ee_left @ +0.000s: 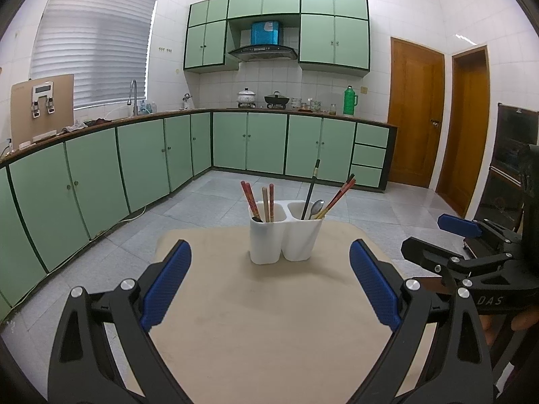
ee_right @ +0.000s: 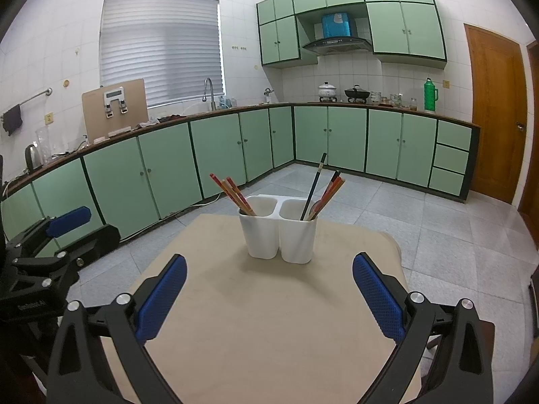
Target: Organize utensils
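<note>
Two hand-held grippers hovering before a utensil holder

The beige desk [ee_left: 269,320] is carrying a white two-compartment holder [ee_left: 285,235] near its far edge, chopsticks [ee_left: 261,202] standing left, spoon [ee_left: 316,208] and more chopsticks right; the left hand-held gripper [ee_left: 269,282] and right hand-held gripper [ee_right: 269,289] are gaping wide, gripping nothing.

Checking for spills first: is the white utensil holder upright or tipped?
Upright. The white utensil holder stands flat on the table, chopsticks and spoon pointing upward.

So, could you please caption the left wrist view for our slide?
Open left tool faces a white two-compartment holder of chopsticks and a spoon on the table.
</note>
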The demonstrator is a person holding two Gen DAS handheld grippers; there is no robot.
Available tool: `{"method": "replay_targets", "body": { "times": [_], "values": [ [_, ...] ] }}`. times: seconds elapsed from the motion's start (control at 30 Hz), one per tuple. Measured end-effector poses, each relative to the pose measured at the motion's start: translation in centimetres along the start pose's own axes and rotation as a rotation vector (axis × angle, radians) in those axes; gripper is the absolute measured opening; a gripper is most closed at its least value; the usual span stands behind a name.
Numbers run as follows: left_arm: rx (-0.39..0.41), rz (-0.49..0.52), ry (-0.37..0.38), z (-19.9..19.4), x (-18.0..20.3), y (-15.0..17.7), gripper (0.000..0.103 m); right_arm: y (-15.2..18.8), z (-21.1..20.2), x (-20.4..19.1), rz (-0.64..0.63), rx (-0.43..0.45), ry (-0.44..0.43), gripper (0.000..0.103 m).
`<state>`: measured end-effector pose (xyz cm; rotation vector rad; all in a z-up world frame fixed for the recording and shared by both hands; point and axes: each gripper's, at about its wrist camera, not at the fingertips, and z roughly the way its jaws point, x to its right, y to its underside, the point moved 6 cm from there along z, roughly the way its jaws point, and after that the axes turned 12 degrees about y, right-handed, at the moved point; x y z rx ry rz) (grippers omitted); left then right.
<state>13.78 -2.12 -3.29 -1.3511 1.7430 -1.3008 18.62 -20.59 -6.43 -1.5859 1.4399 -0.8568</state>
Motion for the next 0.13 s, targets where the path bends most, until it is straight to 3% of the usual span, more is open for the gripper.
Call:
{"method": "replay_targets", "body": {
  "times": [0.13],
  "values": [
    [0.000, 0.001, 0.000, -0.01, -0.01, 0.03, 0.092, 0.06, 0.08, 0.06, 0.001, 0.000, 0.001, 0.097]
  ]
}}
